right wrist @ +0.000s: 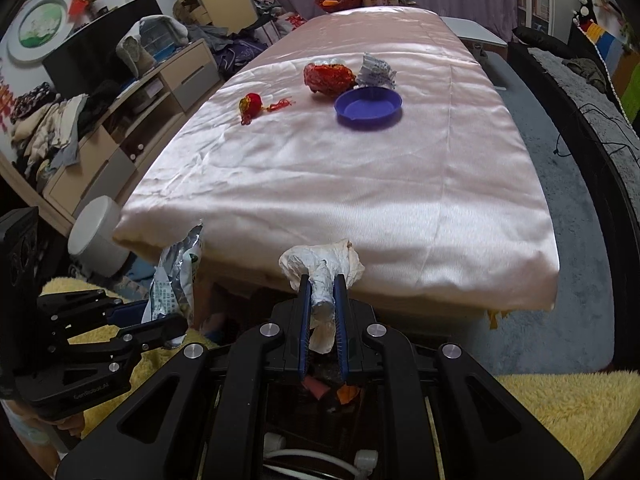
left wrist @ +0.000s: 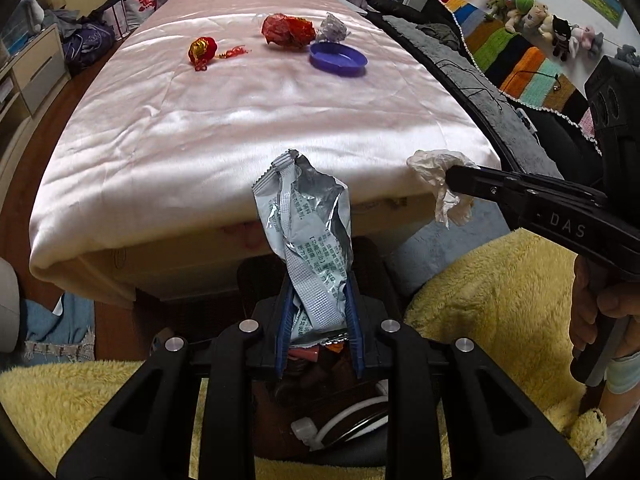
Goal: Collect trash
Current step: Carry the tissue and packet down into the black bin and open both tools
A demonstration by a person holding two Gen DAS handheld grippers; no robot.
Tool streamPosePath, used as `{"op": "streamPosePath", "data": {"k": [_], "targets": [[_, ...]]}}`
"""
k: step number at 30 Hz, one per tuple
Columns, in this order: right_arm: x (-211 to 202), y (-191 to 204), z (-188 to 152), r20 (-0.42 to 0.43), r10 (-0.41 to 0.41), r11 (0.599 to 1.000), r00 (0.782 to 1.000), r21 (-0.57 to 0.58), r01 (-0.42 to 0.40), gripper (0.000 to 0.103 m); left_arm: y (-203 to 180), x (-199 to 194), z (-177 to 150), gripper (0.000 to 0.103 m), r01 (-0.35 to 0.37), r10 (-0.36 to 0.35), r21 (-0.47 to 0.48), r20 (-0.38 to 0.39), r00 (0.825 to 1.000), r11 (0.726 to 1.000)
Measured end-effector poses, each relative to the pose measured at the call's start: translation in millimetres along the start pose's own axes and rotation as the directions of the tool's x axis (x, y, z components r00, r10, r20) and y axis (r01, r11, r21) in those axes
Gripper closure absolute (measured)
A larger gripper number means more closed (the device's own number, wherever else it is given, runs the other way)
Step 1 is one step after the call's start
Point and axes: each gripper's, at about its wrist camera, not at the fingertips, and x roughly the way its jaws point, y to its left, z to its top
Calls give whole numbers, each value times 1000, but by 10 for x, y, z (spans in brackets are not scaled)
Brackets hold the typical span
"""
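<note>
My left gripper [left wrist: 318, 280] is shut on a silver foil wrapper [left wrist: 308, 216] and holds it upright in front of the pink-covered table [left wrist: 240, 120]. My right gripper [right wrist: 323, 280] is shut on a crumpled white tissue [right wrist: 324, 268], also seen in the left wrist view [left wrist: 440, 180]. Both hang over a dark bin with scraps [right wrist: 324, 392] below the jaws. On the far part of the table lie a red crumpled wrapper [left wrist: 288, 31], a silver crumpled wrapper [left wrist: 332, 28], a red and gold ornament [left wrist: 202, 50] and a purple dish [left wrist: 338, 58].
A yellow fluffy blanket [left wrist: 500, 300] lies around the bin. A dark sofa with a striped blanket [left wrist: 512, 60] runs along the right. A low cabinet with clothes [right wrist: 100, 128] and a white stool [right wrist: 96, 236] stand to the left. Grey carpet [right wrist: 560, 300] lies right of the table.
</note>
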Motion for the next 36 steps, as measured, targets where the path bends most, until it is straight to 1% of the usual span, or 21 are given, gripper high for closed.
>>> {"op": "streamPosePath", "data": {"k": [7,10,13,16,20,22,27,30,32,33,34,36], "targets": [[101,18,-275,-45,-10,1000,999,-1,10,90,-32,154,-260,81,28,-29,-21,-54,998,999],[189,-6,-382,-70,-12,1000,997,9,13,90,-35,284,-334,80,17,-19,-25,-86,996,1000],[289,-22,-485,-100,15,1000,995,26,-12,90,-10,421,-395,80,20,-24,-40,-116,993,999],[379,-9,-558,-126,22,999,992,32,-18,90,10,531,-445,80,22,-29,-51,-141,990,998],[513,-17,-628,-161,20,998,987,56,-11,90,20,620,-501,79,20,-28,-52,-169,985,998],[576,-15,-656,-182,30,998,983,68,-17,88,18,652,-519,78,19,-26,-42,-184,983,999],[688,17,-674,-217,40,997,975,68,-26,88,0,714,-546,76,28,-35,-36,-206,978,999],[695,19,-670,-222,37,998,974,63,-23,87,7,739,-548,70,31,-38,-36,-217,975,999],[690,11,-660,-222,32,998,975,66,-18,86,15,746,-550,68,30,-37,-37,-223,974,999],[692,2,-656,-222,32,997,975,70,-17,81,17,749,-552,68,29,-37,-36,-225,974,999],[694,-6,-653,-222,33,997,975,74,-17,72,19,751,-553,67,27,-34,-36,-226,974,999],[695,-19,-643,-220,35,997,975,81,-17,64,22,754,-550,64,23,-30,-33,-226,974,999]]}}
